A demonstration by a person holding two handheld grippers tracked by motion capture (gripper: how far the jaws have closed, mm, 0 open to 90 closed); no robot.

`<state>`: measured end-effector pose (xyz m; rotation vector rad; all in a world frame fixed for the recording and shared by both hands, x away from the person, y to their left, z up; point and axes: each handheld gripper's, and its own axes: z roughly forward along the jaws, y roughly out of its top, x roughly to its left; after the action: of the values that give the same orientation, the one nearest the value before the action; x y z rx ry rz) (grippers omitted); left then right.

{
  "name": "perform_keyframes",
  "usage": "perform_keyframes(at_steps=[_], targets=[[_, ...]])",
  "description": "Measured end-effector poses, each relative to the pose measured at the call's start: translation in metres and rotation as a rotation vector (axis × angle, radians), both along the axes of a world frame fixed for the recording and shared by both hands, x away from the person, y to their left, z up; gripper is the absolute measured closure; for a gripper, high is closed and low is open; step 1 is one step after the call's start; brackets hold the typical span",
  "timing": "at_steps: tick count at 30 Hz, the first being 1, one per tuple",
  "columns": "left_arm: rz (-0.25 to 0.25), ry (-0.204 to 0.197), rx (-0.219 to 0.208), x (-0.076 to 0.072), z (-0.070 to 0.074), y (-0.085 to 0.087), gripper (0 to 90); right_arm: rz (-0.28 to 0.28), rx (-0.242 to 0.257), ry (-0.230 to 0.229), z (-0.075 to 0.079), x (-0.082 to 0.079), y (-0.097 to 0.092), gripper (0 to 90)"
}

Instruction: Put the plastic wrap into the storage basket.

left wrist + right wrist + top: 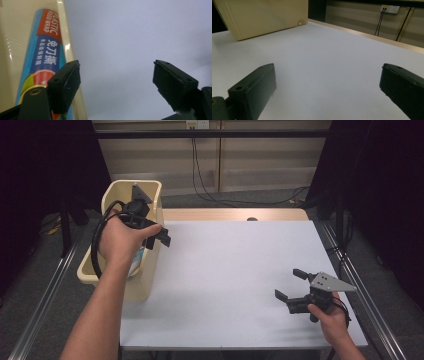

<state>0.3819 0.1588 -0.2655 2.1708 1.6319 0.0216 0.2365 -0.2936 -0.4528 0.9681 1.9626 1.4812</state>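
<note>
White sheeting covers the desk (235, 270), with a bare wooden strip along its far edge. At the desk's left edge stands a cream plastic bin (150, 205). The left gripper (155, 236) hangs over the bin's right wall, jaws spread wide and empty. In the left gripper view, a roll of plastic food wrap (43, 50) lies inside the bin, just behind that wall. The right gripper (291, 285) sits low near the desk's front right corner, jaws also apart with nothing between them. Between the two grippers the white surface lies open.
</note>
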Motion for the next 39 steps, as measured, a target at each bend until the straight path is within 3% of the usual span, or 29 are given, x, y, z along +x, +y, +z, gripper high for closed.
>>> perform_keyframes(at_steps=[11, 39], targets=[[-0.073, -0.012, 0.003, 0.0, -0.01, -0.022, 14.6, 0.005, -0.002, -0.002, 0.0, 0.0, 0.0, 0.4], [-0.146, -0.009, -0.052, -0.003, -0.058, -0.058, 5.6, 0.009, -0.003, -0.001, -0.001, -0.002, 0.001, 0.4]])
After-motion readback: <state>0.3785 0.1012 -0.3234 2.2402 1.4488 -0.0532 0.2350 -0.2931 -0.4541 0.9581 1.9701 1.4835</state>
